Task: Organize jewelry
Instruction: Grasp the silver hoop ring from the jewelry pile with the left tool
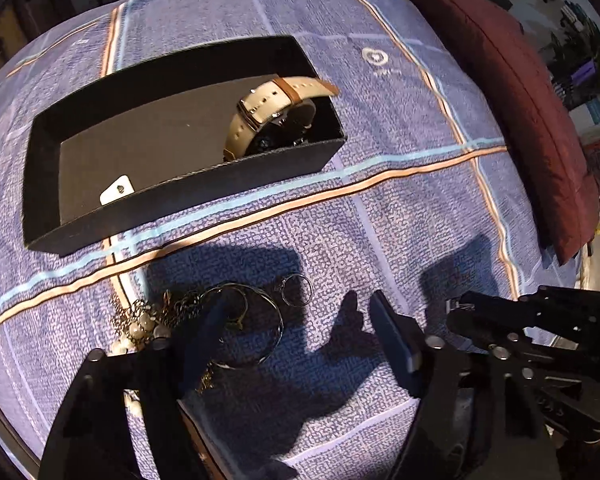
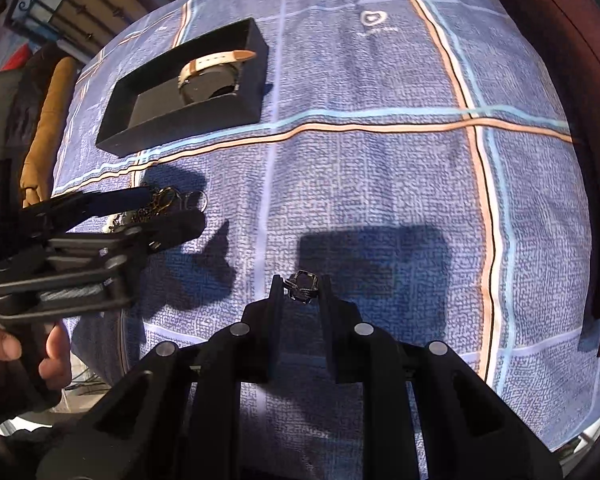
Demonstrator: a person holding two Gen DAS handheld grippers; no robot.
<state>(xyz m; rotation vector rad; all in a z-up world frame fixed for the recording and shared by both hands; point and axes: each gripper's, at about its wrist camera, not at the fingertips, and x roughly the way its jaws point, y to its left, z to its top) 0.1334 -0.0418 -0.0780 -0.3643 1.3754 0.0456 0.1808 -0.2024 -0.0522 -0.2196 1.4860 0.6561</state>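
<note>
Watch [image 1: 268, 120] already in the box [image 1: 180, 200]. Right gripper [image 2: 300, 286] fingers pinch a small ring [image 2: 303, 285], well short of the box. Left gripper [image 1: 296, 320] fingers spread over the necklace pile [image 1: 160, 316], bangle [image 1: 256, 320] and ring [image 1: 297, 289] left near the box.

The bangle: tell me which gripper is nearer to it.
Left. The left gripper is open right over the bangle, one finger across it. The right gripper, shut on a ring, is off to the bangle's right.
</note>
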